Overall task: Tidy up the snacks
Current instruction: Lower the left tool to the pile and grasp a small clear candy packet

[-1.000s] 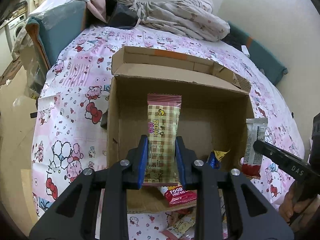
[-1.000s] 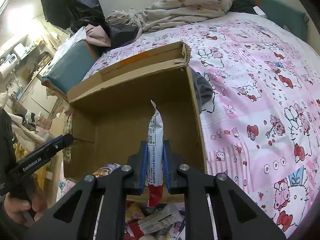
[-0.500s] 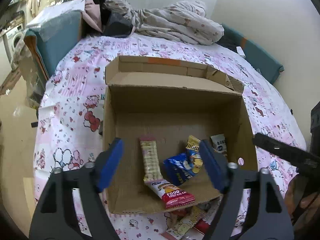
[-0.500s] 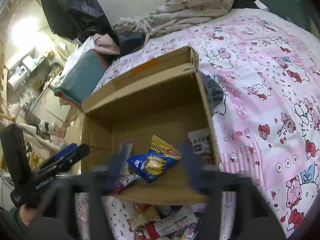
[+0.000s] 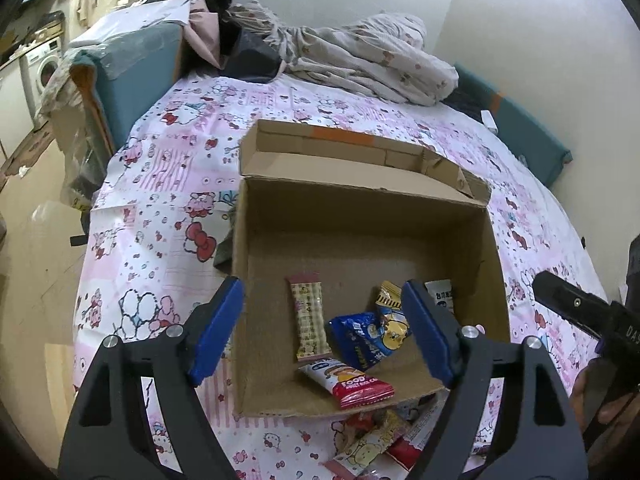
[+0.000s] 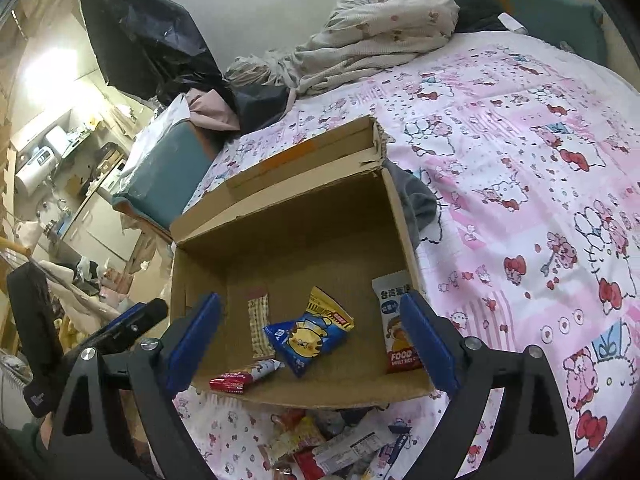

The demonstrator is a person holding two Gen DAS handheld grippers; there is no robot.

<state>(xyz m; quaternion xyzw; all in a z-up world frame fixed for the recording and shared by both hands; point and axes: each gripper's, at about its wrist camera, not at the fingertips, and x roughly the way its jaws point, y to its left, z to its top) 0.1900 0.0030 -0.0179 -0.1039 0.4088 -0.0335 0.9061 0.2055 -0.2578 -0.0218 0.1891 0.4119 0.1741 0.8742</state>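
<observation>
Both snacks now dropped into cardboard box, left gripper and right gripper spread empty; loose snack pile just below box's near edge, nearer right.

Both views are lit evenly by soft indoor light and look sharp. A bright glare shows in the room beside the bed. The cardboard box has a mild shadow inside. Strong fisheye bending and dark corners frame each view.

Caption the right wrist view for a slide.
Open right hand-held gripper above cardboard box holding four snack packets; more snacks piled outside.
</observation>
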